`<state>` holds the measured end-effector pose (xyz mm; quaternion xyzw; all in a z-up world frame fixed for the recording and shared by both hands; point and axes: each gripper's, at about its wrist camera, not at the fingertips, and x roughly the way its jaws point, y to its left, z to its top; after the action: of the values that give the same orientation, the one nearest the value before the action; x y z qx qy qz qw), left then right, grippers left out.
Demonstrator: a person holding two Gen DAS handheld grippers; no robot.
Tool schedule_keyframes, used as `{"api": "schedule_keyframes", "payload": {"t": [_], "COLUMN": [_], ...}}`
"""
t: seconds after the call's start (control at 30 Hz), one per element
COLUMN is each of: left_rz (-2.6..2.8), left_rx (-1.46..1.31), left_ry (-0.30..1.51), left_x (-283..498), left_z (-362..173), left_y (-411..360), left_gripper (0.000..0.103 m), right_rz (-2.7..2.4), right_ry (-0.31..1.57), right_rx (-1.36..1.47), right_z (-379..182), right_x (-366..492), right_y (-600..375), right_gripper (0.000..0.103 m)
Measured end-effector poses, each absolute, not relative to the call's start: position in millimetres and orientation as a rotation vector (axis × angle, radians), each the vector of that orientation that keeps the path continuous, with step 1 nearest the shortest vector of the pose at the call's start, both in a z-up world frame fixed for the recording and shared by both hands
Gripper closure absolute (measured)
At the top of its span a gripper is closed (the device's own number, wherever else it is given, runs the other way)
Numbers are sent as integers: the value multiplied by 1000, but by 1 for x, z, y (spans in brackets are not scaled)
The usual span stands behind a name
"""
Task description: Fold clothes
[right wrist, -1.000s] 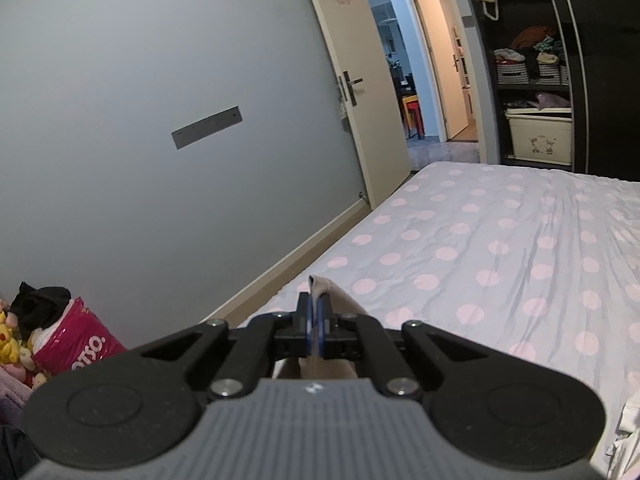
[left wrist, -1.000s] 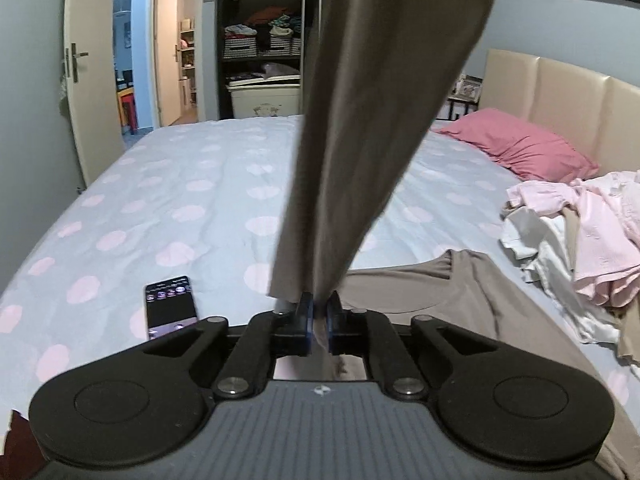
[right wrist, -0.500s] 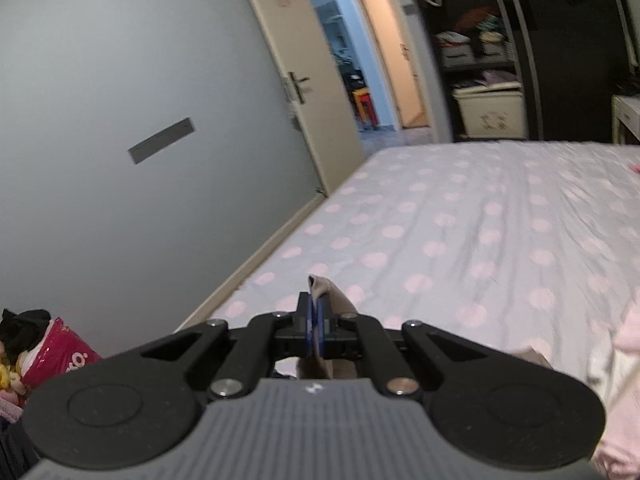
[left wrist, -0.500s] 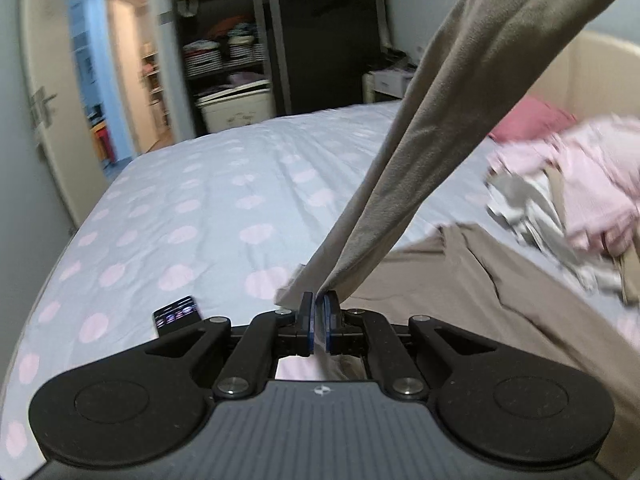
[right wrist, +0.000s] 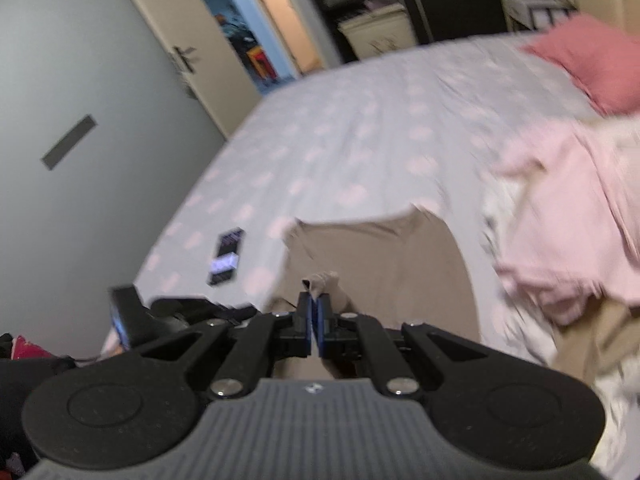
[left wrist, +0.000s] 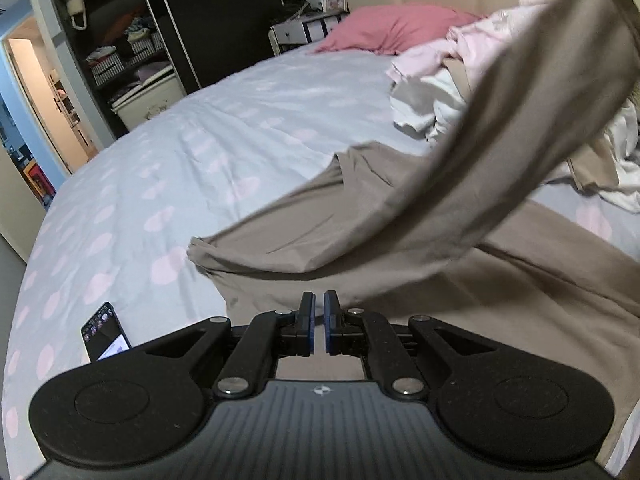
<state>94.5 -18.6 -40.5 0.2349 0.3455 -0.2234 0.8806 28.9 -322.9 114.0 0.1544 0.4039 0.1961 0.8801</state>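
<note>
A taupe garment (left wrist: 400, 208) lies spread on the dotted bed sheet (left wrist: 200, 140). One strip of it rises slack to the upper right and leaves the left wrist view. Its loose corner rests on the sheet, well ahead of my left gripper (left wrist: 318, 308). That gripper's jaws stand a narrow slit apart, and no cloth comes up from between them. In the blurred right wrist view my right gripper (right wrist: 314, 304) is shut on a small bunch of the same garment (right wrist: 380, 256), above the part lying on the bed.
A lit phone (left wrist: 105, 330) (right wrist: 226, 256) lies on the sheet to the left of the garment. A heap of pink and white clothes (left wrist: 460, 72) (right wrist: 560, 208) sits to the right, with a pink pillow (left wrist: 384, 26) by the headboard. The wardrobe (left wrist: 140, 40) and a doorway lie beyond the bed.
The taupe cloth that rose taut from my left gripper has dropped from it and now sags onto the bed. Both grippers swung right and tilted down toward the garment and the clothes heap.
</note>
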Motion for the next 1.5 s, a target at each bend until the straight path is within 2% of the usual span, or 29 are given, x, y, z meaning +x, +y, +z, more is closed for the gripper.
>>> {"api": "schedule_keyframes", "payload": {"t": [0.1,0.17,0.23,0.33,0.5,0.73,0.77,0.83,0.93,1.27,1.37,1.5], "left_rz": [-474,-462,-449,-413,-364,-329,-329,-330,-334,-292,-289,-286], "left_rx": [526,566,626,702,715,699,694,666,601,424,434,452], "left_ry": [751,757,733,681,660,670,690,756,767,747,769,806], "left_x": [98,96,90,91,109,141,146,157,161,156,151,150], "left_z": [-55,-70,-83,-103,-118,-130,-133,-139,-132,-105,-109,-122], "left_y": [-20,-20,-22,-21,-6,4,4,7,19,71,79,84], "left_gripper": [99,92,77,62,61,62,66,90,102,102,102,102], "right_rz": [390,398,417,450,489,504,506,509,508,471,422,353], "right_ry": [861,847,821,777,733,707,709,712,714,737,835,1061], "right_rx": [362,386,402,416,442,461,463,465,467,503,488,416], "right_z": [91,89,93,106,119,126,126,125,124,116,87,19], "right_x": [28,29,30,30,26,29,29,31,31,32,35,44], "right_y": [-339,-344,-344,-343,-347,-354,-354,-354,-355,-368,-371,-361], "right_gripper": [100,100,100,100,100,99,99,99,99,99,99,100]}}
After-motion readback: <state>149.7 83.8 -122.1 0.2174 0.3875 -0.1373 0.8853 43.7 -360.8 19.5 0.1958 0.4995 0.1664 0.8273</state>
